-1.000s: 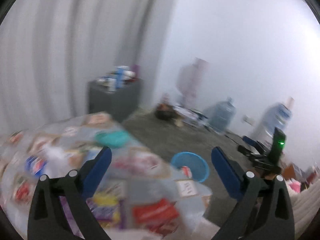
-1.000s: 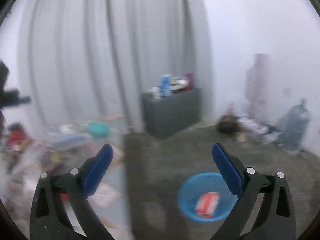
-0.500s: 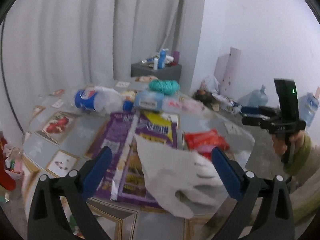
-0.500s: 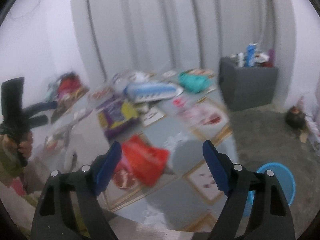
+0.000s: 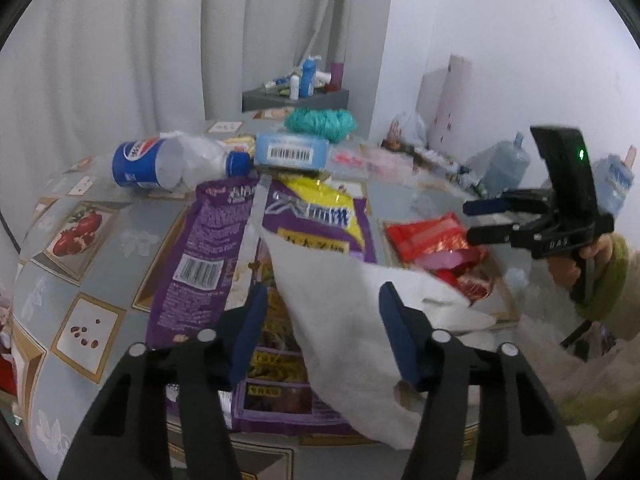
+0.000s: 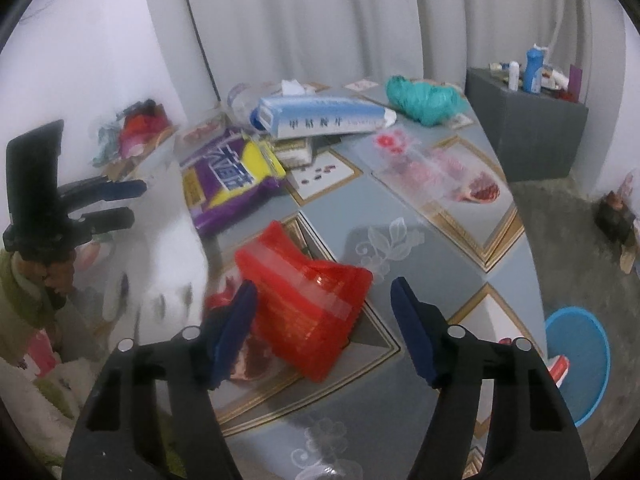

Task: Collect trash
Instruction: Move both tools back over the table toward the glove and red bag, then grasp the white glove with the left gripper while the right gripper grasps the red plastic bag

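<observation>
A littered table (image 6: 432,264) fills both views. My left gripper (image 5: 323,292) hangs low over a crumpled white sheet (image 5: 340,320), which lies between its blue pads. The jaws are closing and do not visibly press on it. My right gripper (image 6: 324,286) straddles a red ribbed wrapper (image 6: 308,300). Its jaws are also closing, with a gap still showing at the right pad. The left wrist view shows the red wrapper (image 5: 432,236) under the right gripper (image 5: 492,220). A purple and yellow snack bag (image 5: 240,240) lies under the white sheet.
Farther back lie a Pepsi bottle (image 5: 160,164), a blue tissue pack (image 5: 292,152) and a teal bundle (image 5: 320,120). A blue basin (image 6: 580,360) holding a red packet stands on the floor right of the table. A grey cabinet (image 6: 528,136) stands behind.
Both views swung from the room down onto the table. The left gripper sank over the white sheet, the right came over the red wrapper, and both pairs of jaws narrowed.
</observation>
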